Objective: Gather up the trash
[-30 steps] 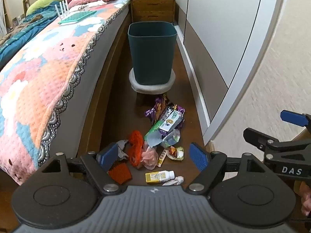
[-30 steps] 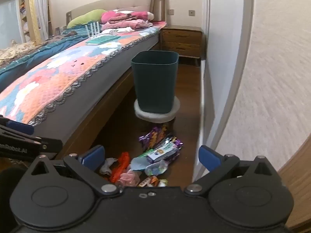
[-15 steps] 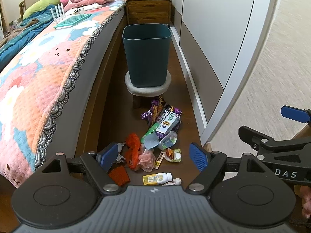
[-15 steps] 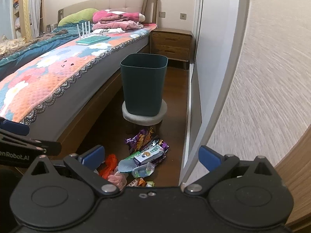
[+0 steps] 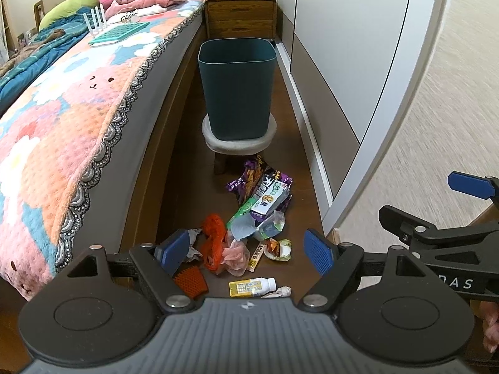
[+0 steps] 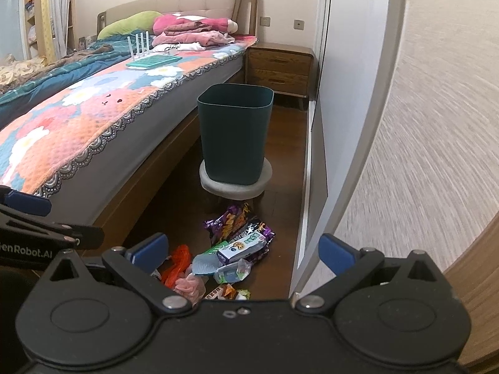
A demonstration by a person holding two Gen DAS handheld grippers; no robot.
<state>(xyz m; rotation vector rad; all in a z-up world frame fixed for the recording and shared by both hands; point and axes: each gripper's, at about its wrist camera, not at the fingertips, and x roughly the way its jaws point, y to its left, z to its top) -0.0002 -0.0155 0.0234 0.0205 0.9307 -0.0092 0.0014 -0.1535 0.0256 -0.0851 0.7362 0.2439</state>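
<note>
A dark teal bin stands on a low round grey stool in the aisle beside the bed. Trash lies on the wooden floor in front of it: purple snack wrappers, a small white carton, an orange net, a pink crumpled piece, a small white bottle. My left gripper hangs open above the pile, holding nothing. My right gripper is open and empty too, above the same pile.
The bed with a flowered cover runs along the left. White wardrobe doors line the right. A wooden nightstand closes the far end. The right gripper's arm shows at right in the left wrist view.
Both views have drawn back and up: bin and trash pile sit a little farther off and lower in frame. Both grippers stay open and empty.
</note>
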